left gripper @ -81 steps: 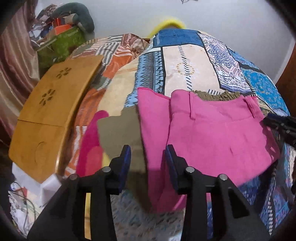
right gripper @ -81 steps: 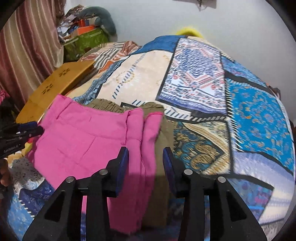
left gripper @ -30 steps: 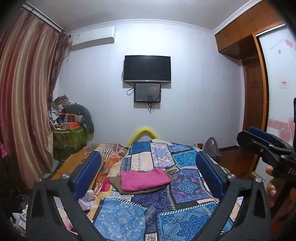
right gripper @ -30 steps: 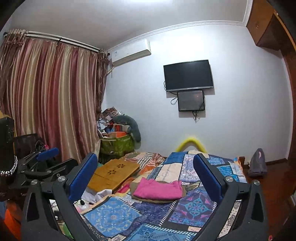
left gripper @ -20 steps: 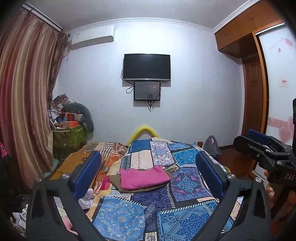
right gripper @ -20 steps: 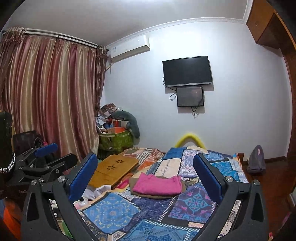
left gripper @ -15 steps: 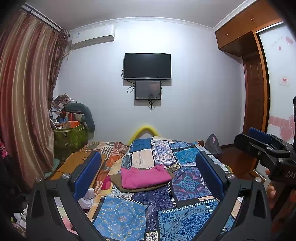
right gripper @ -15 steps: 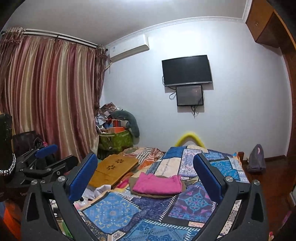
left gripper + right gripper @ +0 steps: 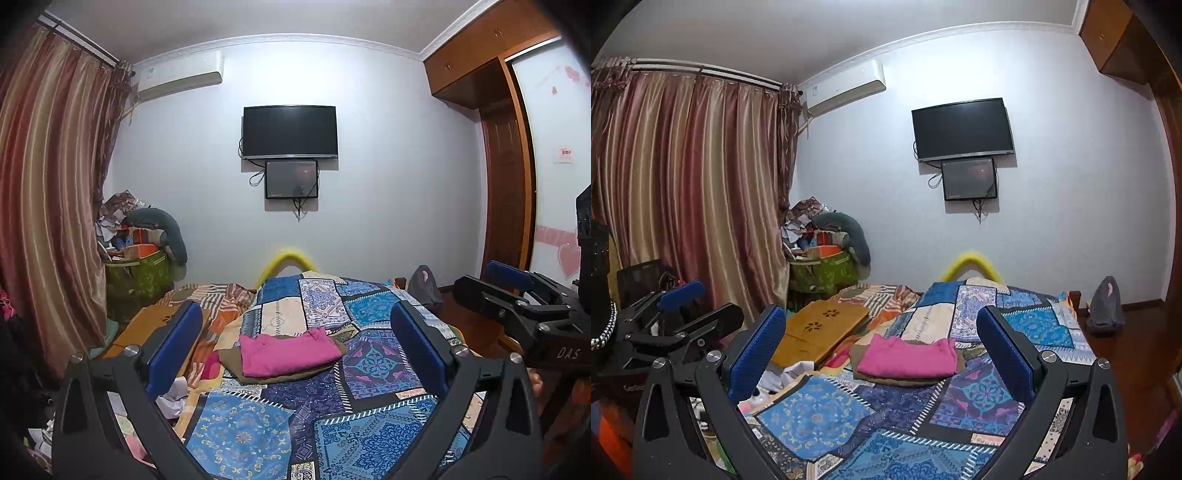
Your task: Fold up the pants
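Observation:
The pink pants (image 9: 286,352) lie folded in a flat rectangle on top of a folded brown garment (image 9: 280,374) in the middle of the patchwork bed (image 9: 376,365). They also show in the right wrist view (image 9: 907,357). My left gripper (image 9: 295,347) is wide open and empty, held well back from the bed. My right gripper (image 9: 882,349) is also wide open and empty, equally far back. The right gripper shows at the right edge of the left wrist view (image 9: 517,306), and the left gripper shows at the left of the right wrist view (image 9: 676,321).
A wooden lap table (image 9: 820,332) lies on the bed's left side. A green basket of clutter (image 9: 823,273) stands by the striped curtain (image 9: 683,184). A TV (image 9: 290,131) hangs on the far wall. A grey bag (image 9: 1104,306) sits on the floor at the right.
Both grippers have let go of the pants, pulled far back from the bed and opened wide. Over the last second the views only shift slightly.

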### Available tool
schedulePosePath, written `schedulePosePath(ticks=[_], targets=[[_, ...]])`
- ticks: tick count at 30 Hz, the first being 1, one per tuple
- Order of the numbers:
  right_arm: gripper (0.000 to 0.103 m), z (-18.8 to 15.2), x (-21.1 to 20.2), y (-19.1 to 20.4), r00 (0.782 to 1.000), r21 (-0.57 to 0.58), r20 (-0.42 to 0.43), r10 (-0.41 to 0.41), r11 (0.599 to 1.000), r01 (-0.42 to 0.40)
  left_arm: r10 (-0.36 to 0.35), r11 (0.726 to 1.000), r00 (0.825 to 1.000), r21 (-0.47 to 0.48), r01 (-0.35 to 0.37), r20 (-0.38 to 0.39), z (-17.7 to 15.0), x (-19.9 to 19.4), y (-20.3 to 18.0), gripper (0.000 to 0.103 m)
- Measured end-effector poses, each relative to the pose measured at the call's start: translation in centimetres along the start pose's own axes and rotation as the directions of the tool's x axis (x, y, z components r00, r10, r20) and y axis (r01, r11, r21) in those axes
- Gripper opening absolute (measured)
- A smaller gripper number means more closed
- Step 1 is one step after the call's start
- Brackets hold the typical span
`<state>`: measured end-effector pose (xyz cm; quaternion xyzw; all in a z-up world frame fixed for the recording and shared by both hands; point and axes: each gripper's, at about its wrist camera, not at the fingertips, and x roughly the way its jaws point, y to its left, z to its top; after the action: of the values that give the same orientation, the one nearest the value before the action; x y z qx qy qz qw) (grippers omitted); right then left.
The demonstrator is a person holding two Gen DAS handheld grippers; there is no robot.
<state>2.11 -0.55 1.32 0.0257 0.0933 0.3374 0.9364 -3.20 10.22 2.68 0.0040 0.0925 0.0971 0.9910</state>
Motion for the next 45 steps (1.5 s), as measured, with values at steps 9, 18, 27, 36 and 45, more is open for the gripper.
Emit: schedulePosePath(ticks=[9, 18, 27, 36, 45], targets=[[0.103, 0.00, 0.03, 0.02, 1.000, 0.008, -0.015, 0.009, 1.000, -0.009, -0.014, 1.000, 1.000, -0.027, 0.014, -0.025, -0.09, 0.61, 0.41, 0.103], [0.103, 0.16, 0.05, -0.01, 1.000, 0.001, -0.018, 0.003, 1.000, -0.003, -0.018, 0.999, 0.999, -0.034, 0.017, -0.026, -0.01, 0.86, 0.76, 0.103], [0.103, 0.33, -0.01, 0.09, 1.000, 0.002, -0.015, 0.004, 1.000, -0.004, -0.028, 0.999, 0.999, -0.032, 0.027, -0.024, 0.28, 0.81, 0.78, 0.103], [0.103, 0.36, -0.05, 0.05, 1.000, 0.002, -0.008, 0.004, 1.000, -0.004, -0.044, 0.999, 0.999, -0.031, 0.044, -0.017, 0.30, 0.64, 0.50, 0.103], [0.103, 0.42, -0.05, -0.26, 1.000, 0.021, -0.007, 0.020, 1.000, -0.020, -0.064, 0.998, 0.998, -0.027, 0.064, -0.021, 0.24, 0.41, 0.18, 0.103]])
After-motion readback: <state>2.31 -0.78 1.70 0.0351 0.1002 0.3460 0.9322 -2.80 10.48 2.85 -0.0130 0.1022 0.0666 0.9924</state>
